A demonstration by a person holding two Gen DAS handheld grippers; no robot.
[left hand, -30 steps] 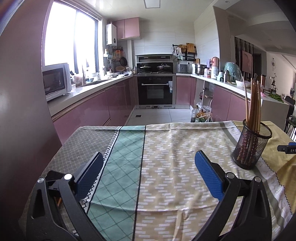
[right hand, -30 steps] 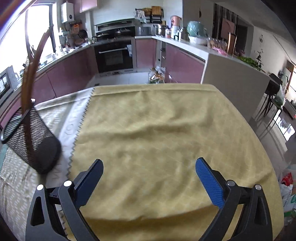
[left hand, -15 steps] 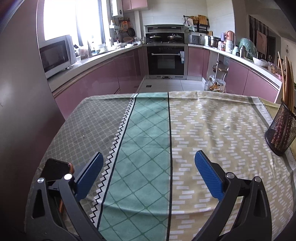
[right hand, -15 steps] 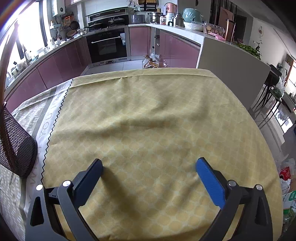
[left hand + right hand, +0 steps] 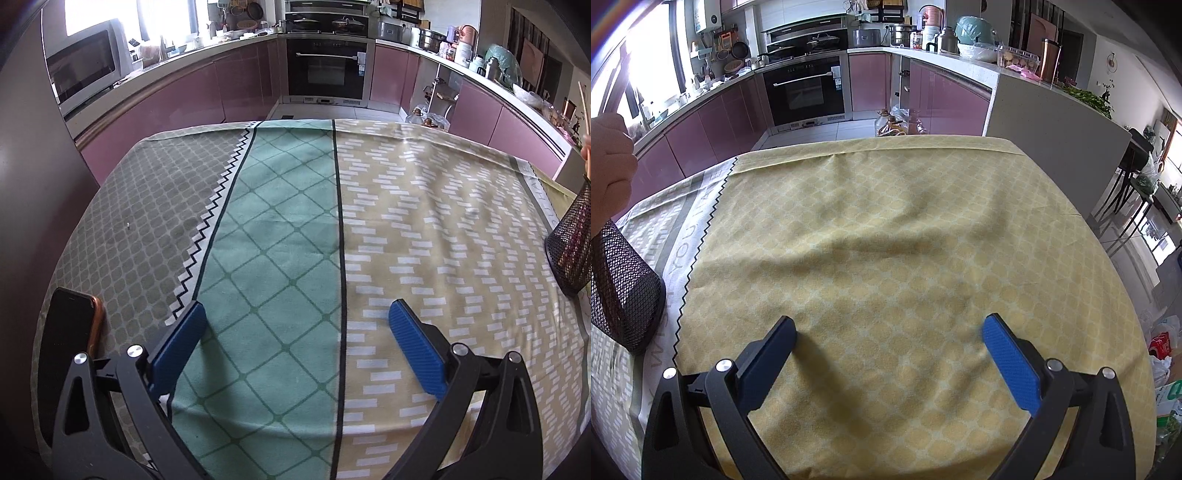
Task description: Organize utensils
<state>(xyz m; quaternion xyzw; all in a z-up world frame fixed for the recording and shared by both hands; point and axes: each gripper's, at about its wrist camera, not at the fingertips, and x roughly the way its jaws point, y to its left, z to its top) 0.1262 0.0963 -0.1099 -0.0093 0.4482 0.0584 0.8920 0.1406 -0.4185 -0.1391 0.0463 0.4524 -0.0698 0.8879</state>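
One phone (image 5: 68, 332) left view only; hand (image 5: 609, 166) right view.

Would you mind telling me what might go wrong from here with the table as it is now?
1. A hand grips something above the mesh holder near the cloth seam; a tug might tip it.
2. The phone lies at the table's near edge beside the left hand-held gripper; a bump might push it off.

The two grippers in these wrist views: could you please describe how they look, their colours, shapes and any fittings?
The left gripper and right gripper look alike: each has a black frame of open, triangular struts with silver round bolt heads at the joints. Each carries two flat, oblong blue pads with a fine ribbed texture. No cables or markings show. A bare hand appears at the right view's edge; no sleeve is visible.
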